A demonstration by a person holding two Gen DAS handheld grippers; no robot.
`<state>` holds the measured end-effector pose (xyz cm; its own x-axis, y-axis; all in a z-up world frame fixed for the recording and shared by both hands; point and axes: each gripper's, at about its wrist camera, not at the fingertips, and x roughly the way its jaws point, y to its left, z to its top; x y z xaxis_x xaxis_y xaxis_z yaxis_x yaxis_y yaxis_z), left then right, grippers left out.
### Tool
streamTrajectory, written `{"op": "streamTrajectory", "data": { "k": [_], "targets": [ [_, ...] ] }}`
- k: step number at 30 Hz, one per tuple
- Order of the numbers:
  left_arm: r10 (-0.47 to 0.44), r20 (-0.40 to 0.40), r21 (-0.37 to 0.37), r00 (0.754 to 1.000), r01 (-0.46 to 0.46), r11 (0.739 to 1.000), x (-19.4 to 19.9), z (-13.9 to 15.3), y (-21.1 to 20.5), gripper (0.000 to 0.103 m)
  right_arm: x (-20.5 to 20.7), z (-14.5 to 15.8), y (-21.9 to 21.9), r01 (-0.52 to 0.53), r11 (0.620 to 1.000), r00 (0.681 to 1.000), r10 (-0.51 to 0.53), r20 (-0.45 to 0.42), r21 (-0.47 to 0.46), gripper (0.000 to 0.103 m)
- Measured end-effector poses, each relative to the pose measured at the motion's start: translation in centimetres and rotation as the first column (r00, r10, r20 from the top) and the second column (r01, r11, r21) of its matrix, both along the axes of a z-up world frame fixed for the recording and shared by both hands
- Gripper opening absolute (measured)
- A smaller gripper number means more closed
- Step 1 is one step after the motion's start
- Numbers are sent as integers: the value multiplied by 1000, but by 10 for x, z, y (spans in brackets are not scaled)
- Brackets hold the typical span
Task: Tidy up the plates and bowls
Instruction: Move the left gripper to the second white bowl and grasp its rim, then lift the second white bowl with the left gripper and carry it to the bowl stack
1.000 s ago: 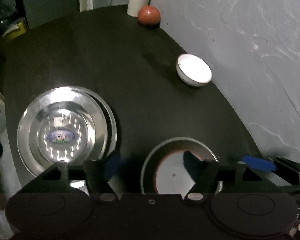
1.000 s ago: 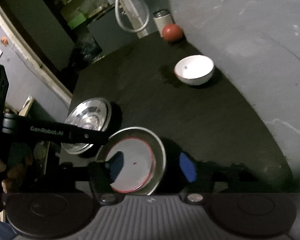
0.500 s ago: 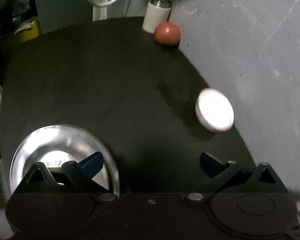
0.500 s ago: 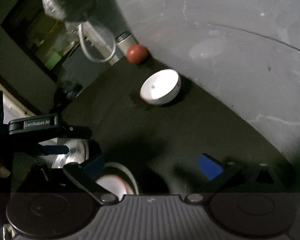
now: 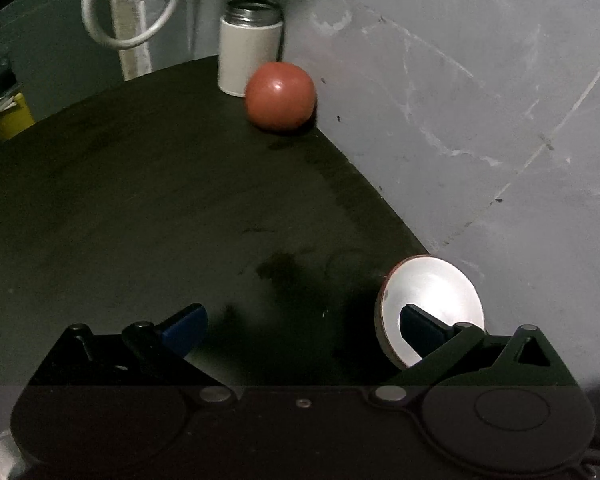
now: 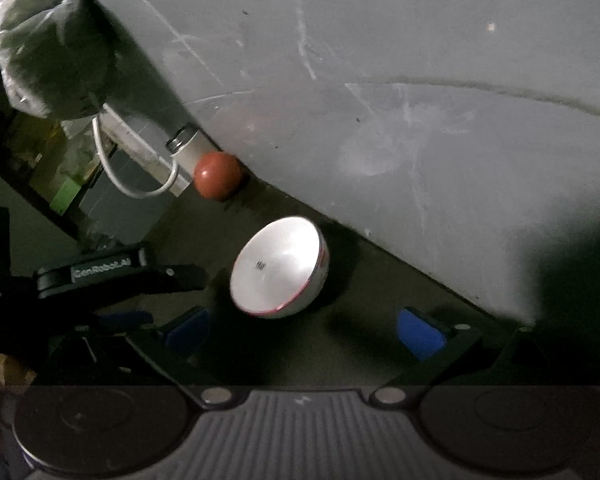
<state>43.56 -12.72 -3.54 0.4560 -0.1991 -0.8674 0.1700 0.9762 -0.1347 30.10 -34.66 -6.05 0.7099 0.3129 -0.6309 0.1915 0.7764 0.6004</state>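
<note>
Grey, scuffed wall (image 5: 460,100) is running along the far edge of a dark, matte bench (image 5: 140,220), dimly lit. At the back corner a white cylindrical canister (image 5: 250,54) with a metal rim is standing upright against the wall, and a reddish-brown ball (image 5: 280,96) is sitting just in front of it, touching or nearly so. A looped white cable (image 5: 132,20) is hanging behind the bench beside a pale post. The task's piece in sight — a white bowl (image 6: 280,270) with a thin red rim — is resting on the bench close to the wall, well apart from the ball, mouth facing up toward both cameras. The left gripper (image 5: 300,324) is hovering low over the bench with its blue-padded fingers (image 5: 182,330) spread wide and holding nothing; in the left wrist view its right-hand finger is overlapping the bowl's white interior, though whether it is touching cannot be told. The right gripper (image 6: 304,330) is likewise spread wide and holding nothing, the bowl lying just ahead of the gap between its fingers (image 6: 420,336), nearer the left one. From the right wrist view the left gripper's black body, lettered in white, is reaching in from the left edge — just beside the bowl. A crumpled plastic bag (image 6: 48,40) is hanging at upper left.
</note>
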Motion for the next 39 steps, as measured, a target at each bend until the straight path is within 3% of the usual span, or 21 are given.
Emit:
{"op": "streamTrajectory", "data": {
  "k": [8,12,16,19,26,28,33,39],
  "targets": [
    [-79,-10,54,997,80,995,15,-13,-17,102,22,-10,12,4,998,1000,-3,11,-64,92],
    [-98,-45,44,994,100,994,17,-19,-23,102,31,-14,15,1,997,1000,-1,-3,-78,80],
    [-113,-49,40,992,115,992,16,-22,-26,98,39,-15,19,-12,995,1000,11,-9,-104,60],
    [-109,-61,36,992,111,993,19,-23,-27,92,42,-15,18,-19,993,1000,18,-17,-115,54],
    [-88,-74,13,993,89,996,20,-23,-25,70,44,-16,19,-35,992,999,32,-26,-120,45],
    [-89,-78,7,993,90,996,20,-23,-26,64,45,-17,18,-41,993,999,38,-25,-113,38],
    [-103,-102,-62,989,97,993,21,-23,-26,34,46,-17,18,-51,993,999,49,-21,-110,32],
    [-125,-110,-107,986,114,988,20,-22,-31,11,46,-18,16,-59,993,998,57,-23,-100,29]
  ]
}}
